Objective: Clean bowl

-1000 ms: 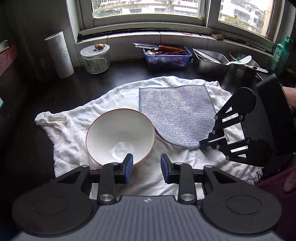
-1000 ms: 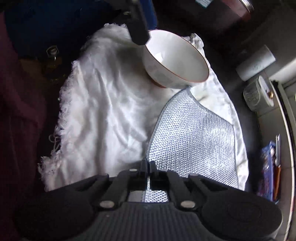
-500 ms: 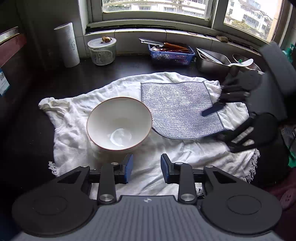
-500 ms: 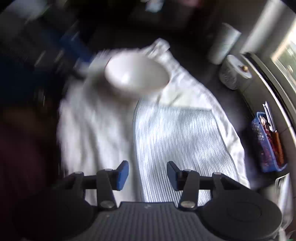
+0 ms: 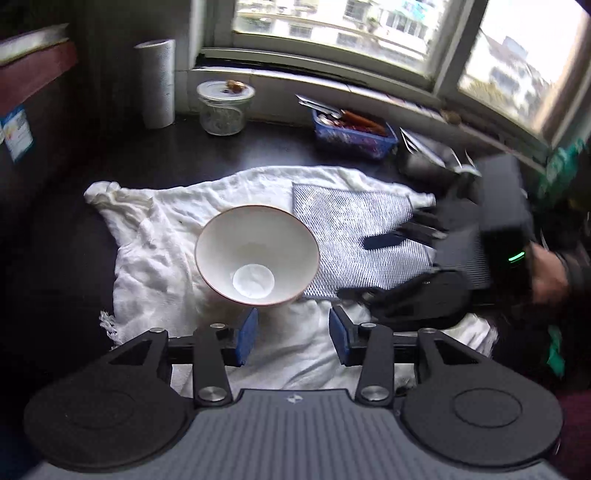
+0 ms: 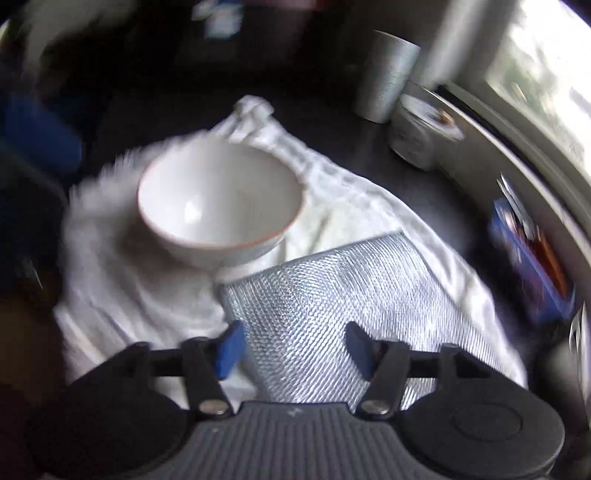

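A white bowl (image 5: 256,254) is seen upright on a towel (image 5: 155,243) mid-bench, a mesh cloth (image 6: 332,295) beside it; left tongs (image 5: 293,334) and right tongs (image 6: 291,345) are held released, empty.

A home kitchen, seen from above a dark countertop (image 5: 92,177) that runs under a wide window (image 5: 332,26). Through the glass, apartment buildings (image 5: 506,74) stand in daylight. Along the tiled sill sit a paper towel roll (image 5: 157,83), a lidded glass jar (image 5: 225,107), a blue plastic basket (image 5: 354,134) filled with utensils, and a metal tray (image 5: 424,158). A green bottle (image 5: 561,166) stands at the far right, blurred. On the counter, a white cloth (image 5: 155,258) is spread out, holding a white bowl (image 5: 256,254) and a silver mesh dishcloth (image 5: 351,229).
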`<state>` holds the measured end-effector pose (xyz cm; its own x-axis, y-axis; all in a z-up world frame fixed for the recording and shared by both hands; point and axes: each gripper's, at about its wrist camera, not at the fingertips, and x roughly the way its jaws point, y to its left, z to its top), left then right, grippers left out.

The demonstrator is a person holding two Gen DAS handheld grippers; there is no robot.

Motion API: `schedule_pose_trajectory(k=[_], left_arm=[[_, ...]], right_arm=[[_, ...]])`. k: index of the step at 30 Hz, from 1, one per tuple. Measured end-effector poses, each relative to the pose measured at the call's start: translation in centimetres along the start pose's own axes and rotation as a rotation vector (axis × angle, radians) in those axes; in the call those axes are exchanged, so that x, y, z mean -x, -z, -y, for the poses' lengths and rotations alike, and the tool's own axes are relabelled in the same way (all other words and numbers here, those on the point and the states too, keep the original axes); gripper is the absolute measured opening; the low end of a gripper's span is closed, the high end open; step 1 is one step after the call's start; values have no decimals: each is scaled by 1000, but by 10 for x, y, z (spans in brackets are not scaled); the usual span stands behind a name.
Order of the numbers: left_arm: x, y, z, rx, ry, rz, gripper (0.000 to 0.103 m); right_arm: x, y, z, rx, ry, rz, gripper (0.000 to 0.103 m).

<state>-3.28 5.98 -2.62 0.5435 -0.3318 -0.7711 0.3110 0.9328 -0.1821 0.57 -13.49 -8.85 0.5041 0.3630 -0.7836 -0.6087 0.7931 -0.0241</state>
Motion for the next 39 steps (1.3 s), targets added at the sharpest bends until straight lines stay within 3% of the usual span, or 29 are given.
schedule_pose_trajectory(k=[3,6,7,10,11,14,18,23,39], left_arm=[[-1,-5,7,2,-63,20,55],[-2,-10,13,4,-126,41,61],[-2,-12,16,5,-147,48,66],[1,-15,20,9,-203,82,69],[3,-15,20,15,-216,94,69],[5,-20,12,76,-206,34,69],[11,-20,14,49,-240,41,69],[19,-18,15,83,-196,34,69],[26,-16,27,60,-188,56,69]], right_arm=[[28,-3,14,-231,-17,10,98],[55,-5,18,-405,13,30,102],[64,-7,17,-444,25,39,102],[82,-15,11,-505,95,50,102],[87,-17,9,-512,117,53,102],[101,-21,-1,-520,172,59,102],[115,-23,-17,-518,236,49,102],[111,-21,-25,-532,222,10,102],[110,-14,-19,-542,239,-21,102]])
